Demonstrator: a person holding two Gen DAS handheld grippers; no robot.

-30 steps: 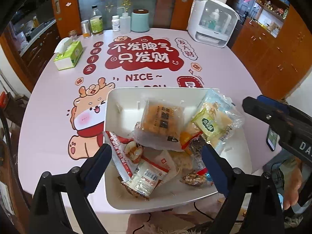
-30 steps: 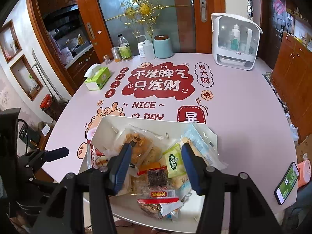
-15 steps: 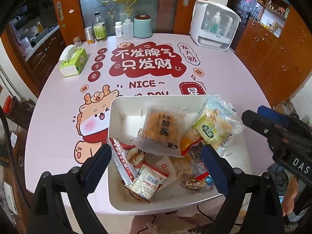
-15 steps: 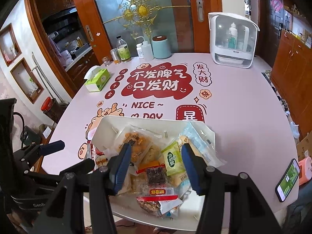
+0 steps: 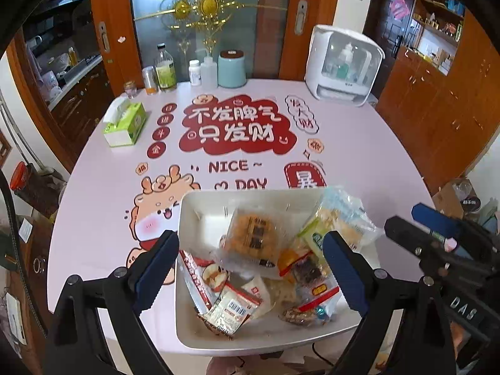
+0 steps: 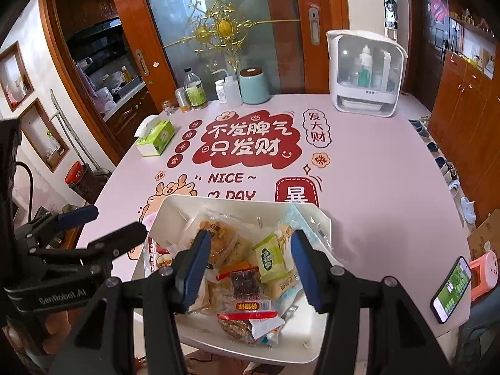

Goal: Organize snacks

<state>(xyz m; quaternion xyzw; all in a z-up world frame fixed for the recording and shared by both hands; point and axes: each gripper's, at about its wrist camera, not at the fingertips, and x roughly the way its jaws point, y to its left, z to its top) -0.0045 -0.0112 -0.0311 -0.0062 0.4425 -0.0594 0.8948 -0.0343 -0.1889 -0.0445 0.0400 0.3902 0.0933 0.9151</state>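
Snacks (image 5: 259, 268) lie heaped in the white tray (image 5: 200, 209) at the near edge of your table (image 5: 93, 193), exactly as a second ago. Only your viewpoint has pulled back; nothing got sorted. Your left gripper (image 5: 247, 272) and right gripper (image 6: 247, 265) hover above, fingers spread, holding nothing.

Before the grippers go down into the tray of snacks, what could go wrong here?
1. The white tray seems to overhang the near edge of the table; pushing down might tip it.
2. The snack packets overlap in a loose pile, so the open right gripper could pinch two together.
3. The phone lies near the table's right edge; a wide sweep might knock it.
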